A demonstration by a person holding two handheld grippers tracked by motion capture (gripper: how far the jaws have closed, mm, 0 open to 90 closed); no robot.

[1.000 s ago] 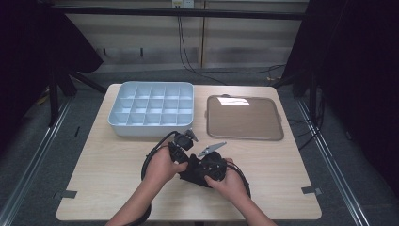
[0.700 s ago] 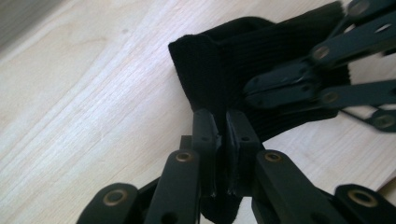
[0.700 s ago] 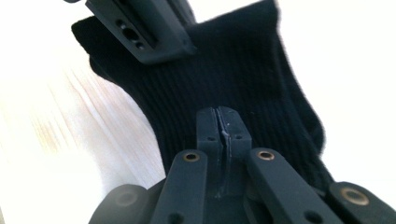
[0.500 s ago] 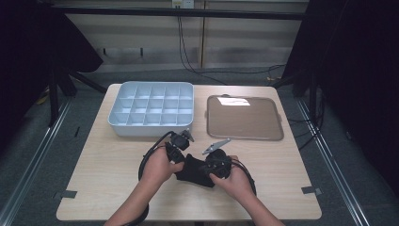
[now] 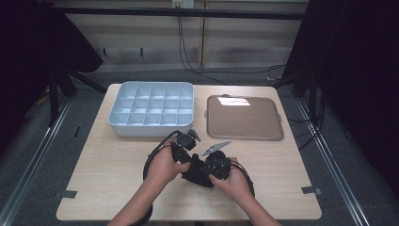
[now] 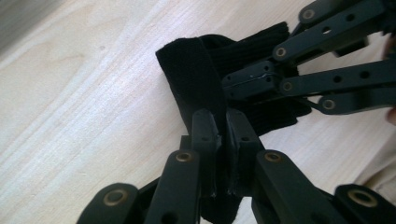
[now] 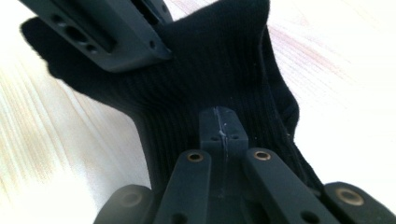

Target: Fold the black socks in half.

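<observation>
A black ribbed sock (image 5: 196,175) lies near the table's front edge, held between both hands. My left gripper (image 5: 187,157) comes in from the left and is shut on a folded edge of the sock (image 6: 187,79); in the left gripper view the fabric is pinched between the closed jaws of this gripper (image 6: 218,123). My right gripper (image 5: 210,170) comes in from the right. Seen in its own view, that gripper (image 7: 219,121) is shut on the ribbed fabric (image 7: 224,60). The two pairs of jaws meet close together on the sock.
A pale blue compartment box (image 5: 153,109) stands at the back left of the wooden table (image 5: 103,169). A flat brown tray (image 5: 244,117) lies at the back right. Black cables loop beside both hands.
The left hand shifted slightly over the sock and came back near where it was. The right hand has stayed put. Both grippers keep their hold.
</observation>
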